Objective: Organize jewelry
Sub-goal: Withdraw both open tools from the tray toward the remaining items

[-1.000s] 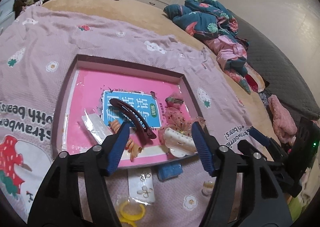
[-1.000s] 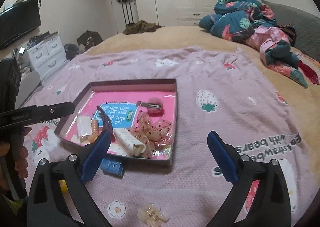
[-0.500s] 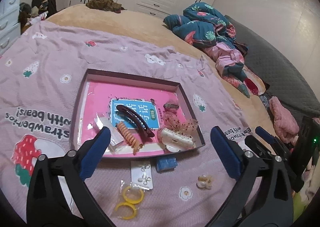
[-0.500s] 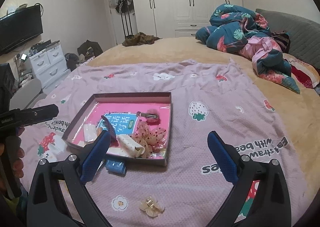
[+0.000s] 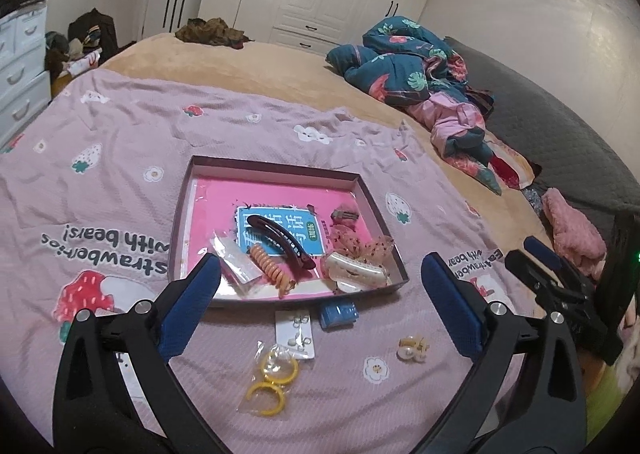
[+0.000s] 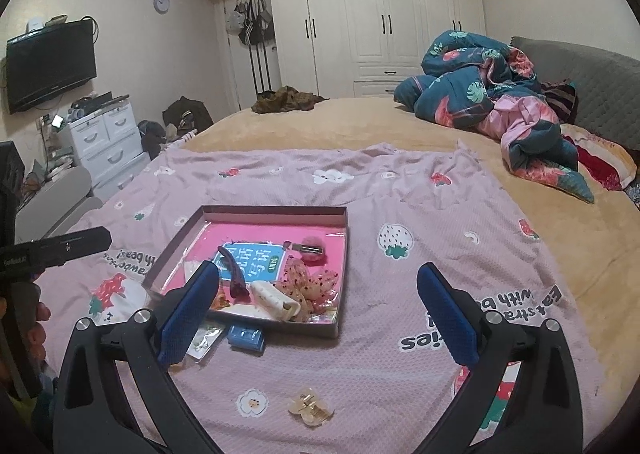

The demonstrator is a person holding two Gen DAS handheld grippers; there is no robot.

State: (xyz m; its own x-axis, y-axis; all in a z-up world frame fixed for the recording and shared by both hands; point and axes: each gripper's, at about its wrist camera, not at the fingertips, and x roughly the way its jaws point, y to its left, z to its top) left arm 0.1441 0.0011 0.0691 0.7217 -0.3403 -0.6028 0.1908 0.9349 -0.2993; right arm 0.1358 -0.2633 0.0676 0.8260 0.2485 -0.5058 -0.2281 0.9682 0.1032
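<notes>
- Two grippers hang over the bed with nothing in them: the left gripper [image 5: 320, 294] stands spread wide, empty, its jaws having just been opening with nothing between them; the right gripper [image 6: 318, 300] is likewise released and empty.
- Several pieces already lie in the tray [image 5: 182, 214], toward its near side: a dark clip [image 5: 280, 240], an orange coil [image 5: 270, 268], a white claw clip [image 5: 356, 274] and a dotted bow [image 5: 360, 244].
- Four pieces wait on the blanket [image 5: 120, 142], near of the tray: an earring card [image 5: 294, 334] and a blue box [image 5: 338, 314] just beside its near wall, yellow rings [image 5: 272, 382] in a clear bag nearer still, and a pearl clip [image 5: 412, 346] to the right.
- My judgement: the step in hand is choosing the next loose piece. The pearl clip sits nearest the right gripper, between its fingers in the right wrist view [image 6: 310, 410]; the rings and card suit the left.
- For a clean pick, come down from above, straddle the piece with one finger on each side, and close only once the pads are level with it.
- Soft blanket will give under pressure, so pressing too deep may pinch fabric along with the piece.
- The bagged rings are slippery and flat; gripping a raised edge of the bag should hold better than the rings themselves.
- Place each piece in the bare far part of the tray, clear of the pile.
</notes>
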